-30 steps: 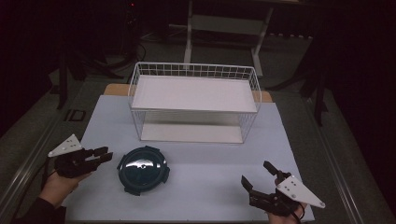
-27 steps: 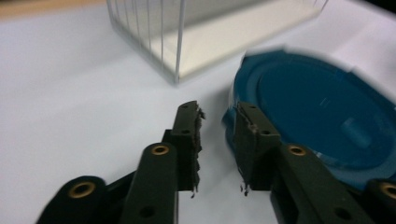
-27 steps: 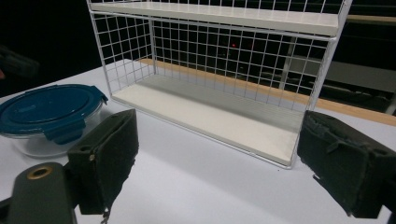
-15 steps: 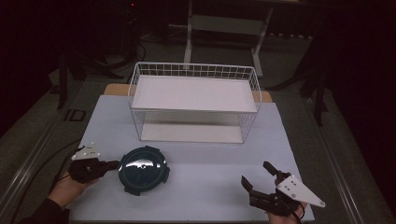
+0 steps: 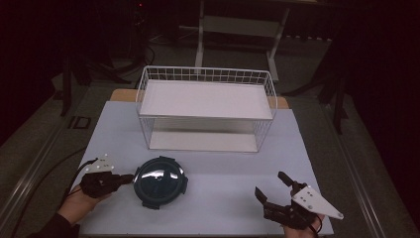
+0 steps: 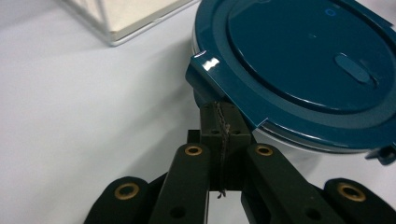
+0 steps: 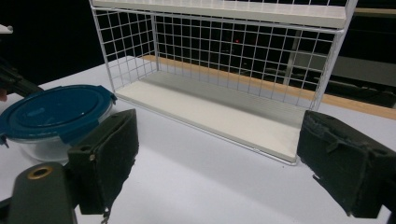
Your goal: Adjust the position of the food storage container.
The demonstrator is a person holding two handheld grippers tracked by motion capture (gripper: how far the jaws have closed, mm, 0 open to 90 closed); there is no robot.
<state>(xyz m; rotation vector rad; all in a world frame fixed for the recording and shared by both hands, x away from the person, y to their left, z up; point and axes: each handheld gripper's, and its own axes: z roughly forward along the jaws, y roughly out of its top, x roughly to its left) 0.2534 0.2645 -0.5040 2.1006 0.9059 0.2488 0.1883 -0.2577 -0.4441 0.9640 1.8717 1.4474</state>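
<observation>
Currently, the left gripper (image 5: 130,177) is recorded with jaws closed, nothing between them, tips under a lid tab of the container (image 5: 161,182) lying just to its right on the table (image 5: 218,198), front left of the rack (image 5: 205,108); the right gripper (image 5: 275,189), opened wide and empty, is kept well apart.

Table (image 5: 223,163) bears rack (image 5: 205,106) at far middle, two shelves one above other. Container (image 5: 161,181) on table before rack, toward left. Left gripper (image 5: 130,177) just left of container, tips at its lid's edge tab. Right gripper (image 5: 277,188) near front right corner, well apart from container.
</observation>
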